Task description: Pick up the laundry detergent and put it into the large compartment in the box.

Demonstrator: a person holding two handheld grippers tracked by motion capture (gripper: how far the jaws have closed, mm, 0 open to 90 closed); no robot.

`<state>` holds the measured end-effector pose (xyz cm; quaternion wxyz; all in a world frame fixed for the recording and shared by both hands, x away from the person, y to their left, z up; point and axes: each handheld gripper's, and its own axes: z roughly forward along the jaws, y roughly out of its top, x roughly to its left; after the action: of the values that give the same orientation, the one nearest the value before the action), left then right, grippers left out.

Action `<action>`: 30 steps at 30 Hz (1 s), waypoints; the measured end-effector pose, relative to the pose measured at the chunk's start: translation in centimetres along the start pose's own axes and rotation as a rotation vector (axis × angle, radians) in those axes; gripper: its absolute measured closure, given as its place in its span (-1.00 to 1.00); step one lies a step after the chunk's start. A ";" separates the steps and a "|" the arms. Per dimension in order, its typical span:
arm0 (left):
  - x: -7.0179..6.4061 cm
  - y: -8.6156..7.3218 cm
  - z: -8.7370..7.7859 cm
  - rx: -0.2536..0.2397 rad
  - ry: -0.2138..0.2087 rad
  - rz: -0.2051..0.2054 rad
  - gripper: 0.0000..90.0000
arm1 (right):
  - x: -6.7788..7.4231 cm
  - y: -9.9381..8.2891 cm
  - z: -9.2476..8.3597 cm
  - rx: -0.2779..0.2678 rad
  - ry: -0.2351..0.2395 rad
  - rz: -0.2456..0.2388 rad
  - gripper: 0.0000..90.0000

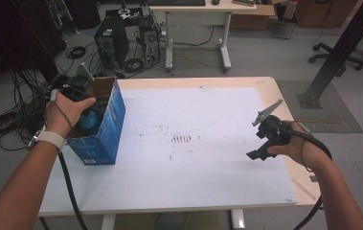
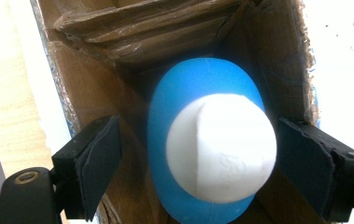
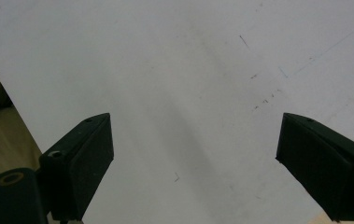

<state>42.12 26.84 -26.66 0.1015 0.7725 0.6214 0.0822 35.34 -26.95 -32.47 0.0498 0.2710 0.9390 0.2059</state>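
**Kid:** Down inside the blue cardboard box [image 1: 103, 128], what is that?

**Helper:** A blue bottle [image 2: 198, 93] with a white cap [image 2: 221, 147]. It points straight up at the left hand-held gripper [image 2: 198, 163], cap end nearest.

**Kid:** Is it being squeezed?

**Helper:** No. The jaws stand apart, one on each side of the cap, not touching.

**Kid:** And the other one?

**Helper:** The right hand-held gripper [image 1: 260, 143] is far across the desk [image 1: 208, 191], spread wide with nothing in it.
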 end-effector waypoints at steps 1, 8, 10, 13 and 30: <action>0.0 0.0 0.0 0.002 0.000 0.003 -0.65 | 0.0 0.0 0.0 0.000 0.000 0.000 -0.75; 0.0 0.0 -0.7 0.003 -0.003 -0.006 -0.73 | 0.1 0.0 -0.2 0.000 -0.003 -0.002 -0.75; -0.1 0.0 -0.8 0.005 -0.008 -0.005 -0.75 | 0.1 0.0 -0.3 -0.001 -0.005 -0.001 -0.75; -0.2 0.0 -1.0 0.006 -0.011 -0.001 -0.75 | 0.1 0.0 -0.4 -0.005 -0.006 -0.003 -0.75; -0.3 -0.2 -3.1 0.010 -0.009 -0.010 -0.80 | 0.4 -0.2 -1.0 -0.015 -0.013 -0.004 -0.75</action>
<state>41.05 26.80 -23.70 0.1009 0.7703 0.6252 0.0751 34.71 -27.23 -31.64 0.0585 0.2700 0.9376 0.2113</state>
